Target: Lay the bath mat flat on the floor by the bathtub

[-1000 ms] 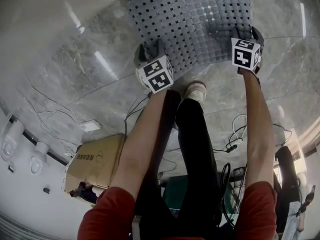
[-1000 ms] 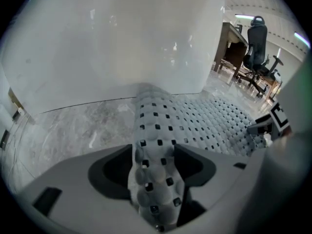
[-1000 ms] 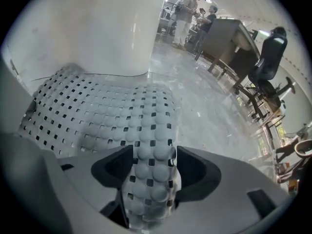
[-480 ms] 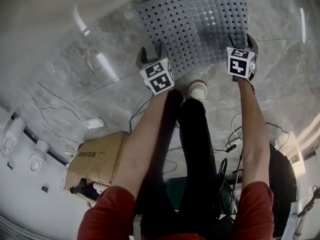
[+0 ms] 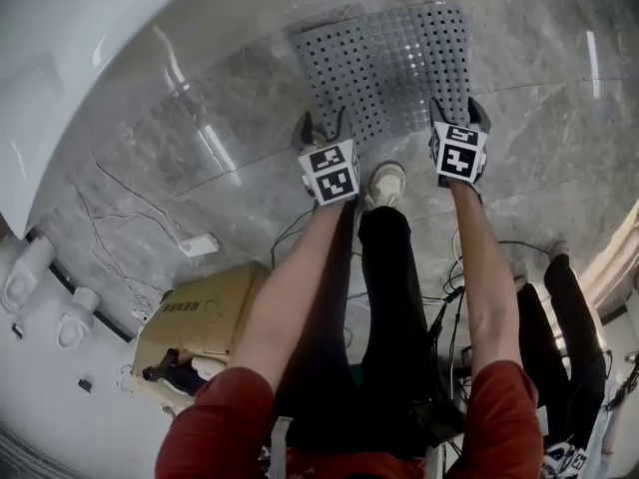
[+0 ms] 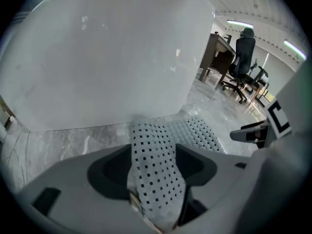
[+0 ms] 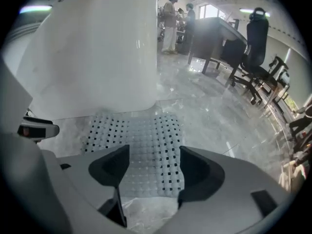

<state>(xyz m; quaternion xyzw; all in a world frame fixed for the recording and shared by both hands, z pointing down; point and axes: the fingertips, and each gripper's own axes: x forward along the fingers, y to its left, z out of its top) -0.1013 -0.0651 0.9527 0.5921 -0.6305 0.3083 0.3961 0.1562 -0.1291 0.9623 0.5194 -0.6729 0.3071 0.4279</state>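
Note:
The grey perforated bath mat [image 5: 384,63] lies spread on the marble floor beside the white bathtub [image 5: 120,28]. My left gripper [image 5: 321,126] sits at the mat's near left corner and my right gripper [image 5: 457,116] at its near right corner. In the left gripper view a raised fold of the mat [image 6: 153,155] still stands between the wide-open jaws of the left gripper [image 6: 153,167], with the tub wall [image 6: 107,57] behind. In the right gripper view the mat [image 7: 146,150] lies flat on the floor under the open right gripper [image 7: 148,172], nothing gripped.
My shoe [image 5: 384,183] stands just behind the mat's near edge. A cardboard box [image 5: 195,317] and cables [image 5: 469,267] lie behind me, and another person's legs [image 5: 554,317] stand at the right. Office chairs [image 7: 256,38] and people [image 7: 170,18] are farther off.
The mat has gone down from a lifted, curved hang to lying flat by the tub. Both grippers have lowered with it and their jaws have widened. The tub has come into the head view.

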